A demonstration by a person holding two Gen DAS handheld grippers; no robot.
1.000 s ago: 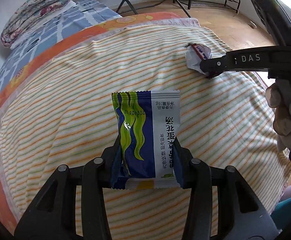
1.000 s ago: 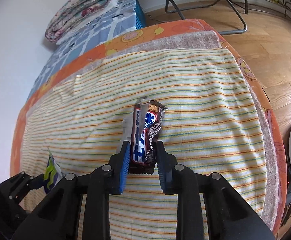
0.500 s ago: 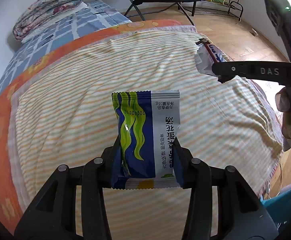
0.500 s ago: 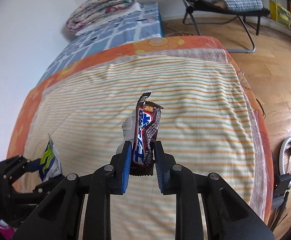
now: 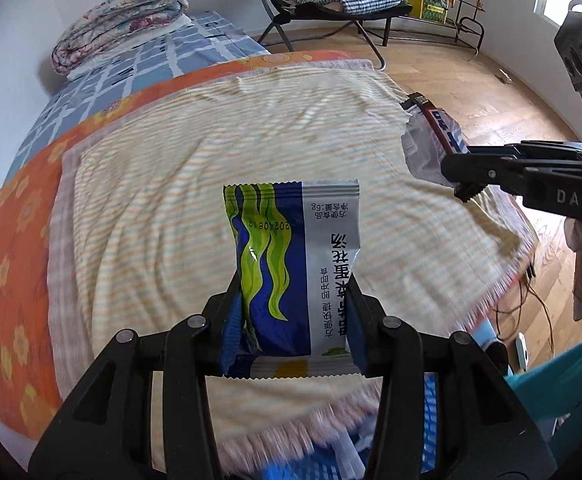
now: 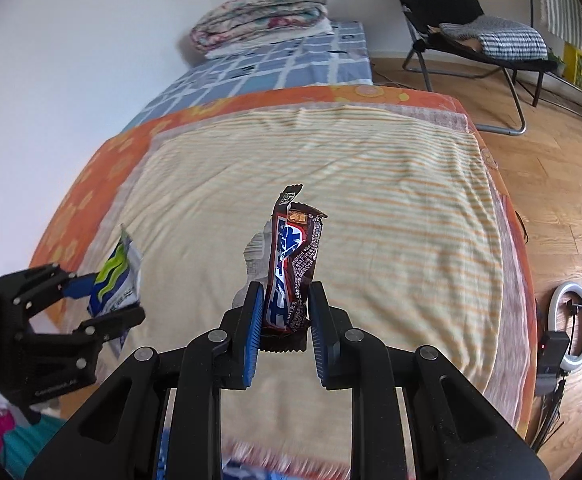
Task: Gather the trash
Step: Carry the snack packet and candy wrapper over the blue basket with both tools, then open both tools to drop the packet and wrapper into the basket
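Note:
My left gripper (image 5: pixel 293 316) is shut on a blue, green and silver snack packet (image 5: pixel 297 264), which stands upright between the blue pads above the striped bedspread (image 5: pixel 211 152). My right gripper (image 6: pixel 283 312) is shut on a brown candy bar wrapper (image 6: pixel 291 268) with a blue and red logo, also upright and lifted off the bed. In the left wrist view the right gripper (image 5: pixel 461 178) shows at the right edge with the candy wrapper (image 5: pixel 431 140). In the right wrist view the left gripper (image 6: pixel 103 300) and its snack packet (image 6: pixel 117 276) sit at the lower left.
The bed carries an orange flowered blanket (image 6: pixel 91 184), a blue checked sheet (image 6: pixel 283 68) and folded quilts (image 6: pixel 259 12) by the wall. A black folding chair (image 6: pixel 471 28) stands on the wooden floor (image 6: pixel 563 184). A ring light (image 6: pixel 571 328) lies beside the bed.
Both grippers have pulled back and risen from the bed with their wrappers held; the bed looks farther away and its near edge now shows at the bottom of both views.

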